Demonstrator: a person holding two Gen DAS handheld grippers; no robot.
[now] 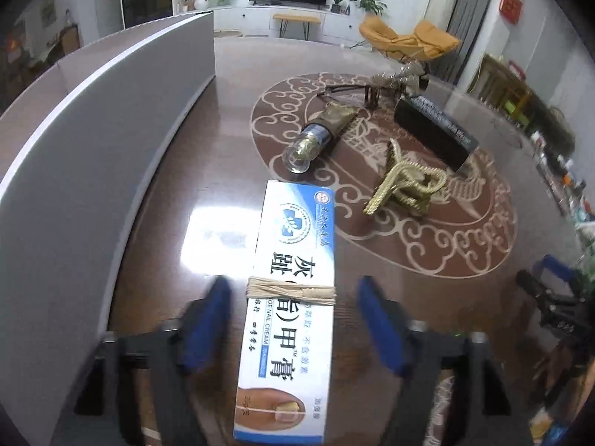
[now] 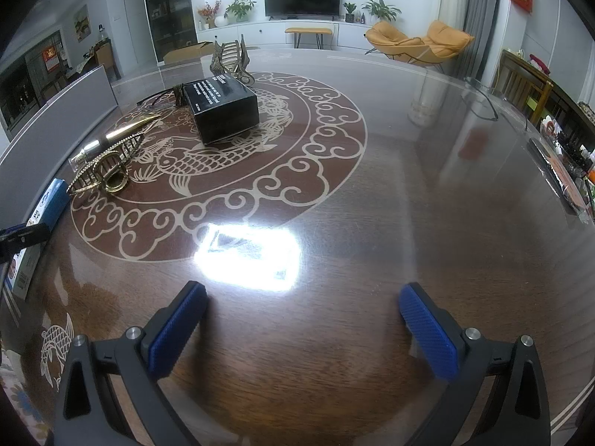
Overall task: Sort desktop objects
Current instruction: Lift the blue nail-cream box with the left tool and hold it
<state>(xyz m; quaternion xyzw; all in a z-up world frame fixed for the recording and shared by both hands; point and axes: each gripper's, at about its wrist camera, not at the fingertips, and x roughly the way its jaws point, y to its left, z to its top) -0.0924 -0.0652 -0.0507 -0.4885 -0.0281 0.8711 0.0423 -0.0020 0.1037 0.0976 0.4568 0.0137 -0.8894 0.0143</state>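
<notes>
A white and blue nail cream box (image 1: 293,230) with a rubber band around it lies flat on the brown table. My left gripper (image 1: 293,290) is open and straddles the box, with a gap at each blue pad. The same box (image 2: 41,215) shows at the left edge of the right wrist view. Beyond it lie a gold tube with a clear cap (image 1: 319,137), a gold hair claw (image 1: 401,186) and a black box (image 1: 435,130). My right gripper (image 2: 303,293) is open over bare table with nothing between its fingers.
A tall grey panel (image 1: 93,130) stands along the left side of the table, close to the cream box. A second hair claw (image 2: 230,59) and dark glasses (image 2: 160,96) lie behind the black box (image 2: 223,107). The table's patterned top (image 2: 372,204) extends to the right.
</notes>
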